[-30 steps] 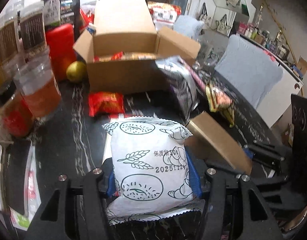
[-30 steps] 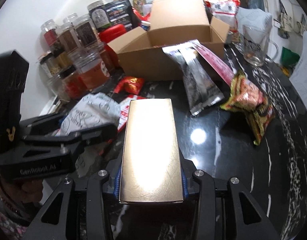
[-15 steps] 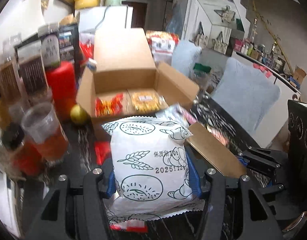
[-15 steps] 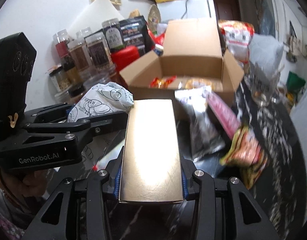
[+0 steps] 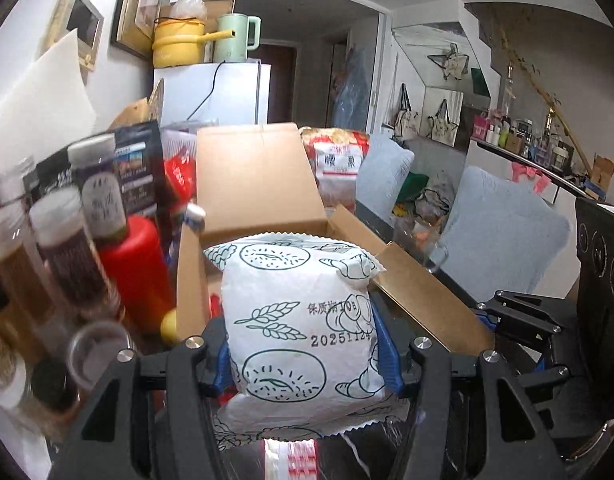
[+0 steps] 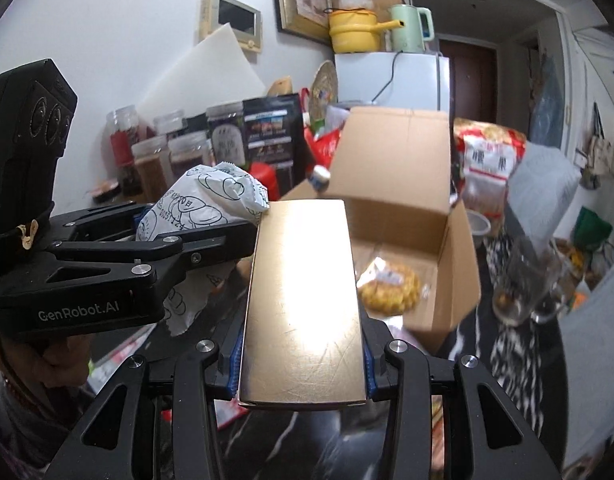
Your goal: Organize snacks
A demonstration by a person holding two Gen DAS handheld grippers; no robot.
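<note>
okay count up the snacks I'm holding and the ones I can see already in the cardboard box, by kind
White printed bread packet, held in left gripper: 1
Gold box, held in right gripper: 1
Clear bag of yellow snacks in cardboard box: 1
Total: 3. The rest of the box floor is hidden.

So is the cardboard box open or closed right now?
Open: the cardboard box has its flaps up, and a yellow snack packet lies visible inside.
</note>
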